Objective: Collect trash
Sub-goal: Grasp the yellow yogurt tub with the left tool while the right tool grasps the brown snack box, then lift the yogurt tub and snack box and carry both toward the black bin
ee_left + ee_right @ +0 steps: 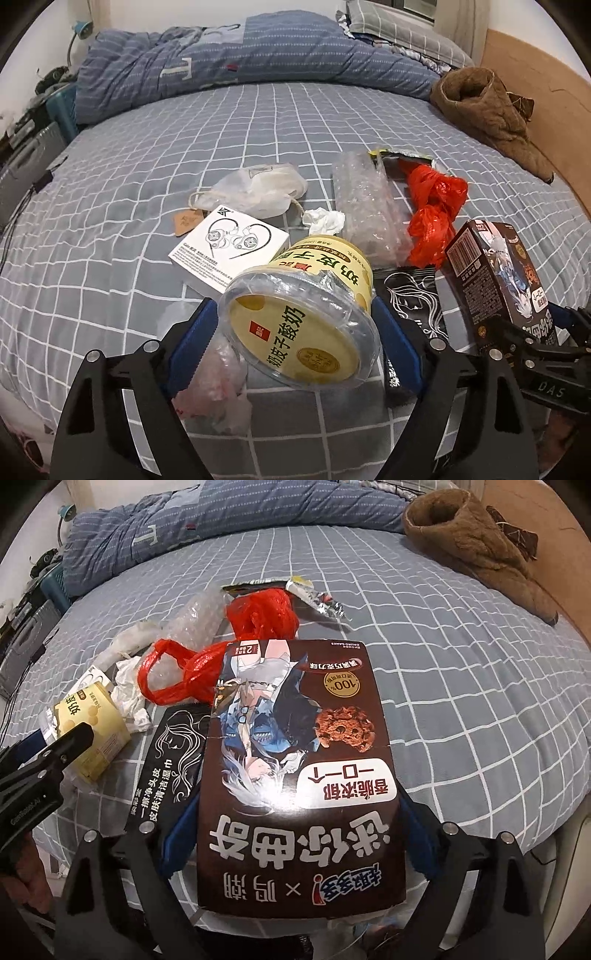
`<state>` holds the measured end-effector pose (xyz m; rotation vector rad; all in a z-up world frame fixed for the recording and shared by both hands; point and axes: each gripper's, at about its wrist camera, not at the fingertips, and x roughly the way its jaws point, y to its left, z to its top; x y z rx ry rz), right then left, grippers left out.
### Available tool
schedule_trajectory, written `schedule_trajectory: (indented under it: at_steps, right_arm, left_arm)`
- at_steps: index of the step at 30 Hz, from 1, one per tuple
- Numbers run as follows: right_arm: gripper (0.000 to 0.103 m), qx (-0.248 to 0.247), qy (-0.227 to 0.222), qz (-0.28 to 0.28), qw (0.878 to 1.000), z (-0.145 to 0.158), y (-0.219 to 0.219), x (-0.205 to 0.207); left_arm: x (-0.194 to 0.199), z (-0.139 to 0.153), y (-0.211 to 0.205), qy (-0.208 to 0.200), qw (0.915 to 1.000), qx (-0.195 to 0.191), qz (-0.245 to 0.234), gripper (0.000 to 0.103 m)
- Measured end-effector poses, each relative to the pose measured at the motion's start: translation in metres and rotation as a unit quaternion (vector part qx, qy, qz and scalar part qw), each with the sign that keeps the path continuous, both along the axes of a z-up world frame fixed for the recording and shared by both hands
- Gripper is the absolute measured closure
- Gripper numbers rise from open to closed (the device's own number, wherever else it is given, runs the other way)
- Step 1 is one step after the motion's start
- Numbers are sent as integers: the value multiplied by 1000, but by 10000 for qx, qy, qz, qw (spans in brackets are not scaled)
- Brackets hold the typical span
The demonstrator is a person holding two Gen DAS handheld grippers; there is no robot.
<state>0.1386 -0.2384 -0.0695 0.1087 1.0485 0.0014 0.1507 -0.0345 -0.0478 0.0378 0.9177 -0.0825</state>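
My left gripper (295, 325) is shut on a yellow yogurt cup (299, 314) with a clear lid, tilted above the bed; the cup also shows in the right wrist view (90, 734). My right gripper (299, 816) is shut on a brown cookie box (299, 768), also seen in the left wrist view (498, 280). On the grey checked bed lie a red plastic bag (432, 218), bubble wrap (365, 206), a white earphone box (229, 247), crumpled tissue (323, 219), a black sachet (413, 306), a white pouch (255, 188) and a foil wrapper (314, 594).
A blue striped quilt (221, 66) is bunched along the far side of the bed. A brown fleece garment (484, 107) lies at the far right by a wooden board. Clear plastic film (218, 384) lies under the left gripper. Clutter stands off the bed's left edge.
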Motion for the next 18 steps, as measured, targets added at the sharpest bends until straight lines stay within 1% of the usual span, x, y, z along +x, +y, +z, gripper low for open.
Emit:
schedule_trajectory:
  at_steps: [11, 18]
  right_arm:
    - [16, -50, -242, -37, 9997, 7, 1, -12]
    - [16, -67, -358, -72, 9993, 24, 1, -27]
  left_arm:
    - [-19, 20, 6, -81, 9999, -95, 70, 20]
    - [-33, 37, 9, -196, 9997, -135, 87, 20]
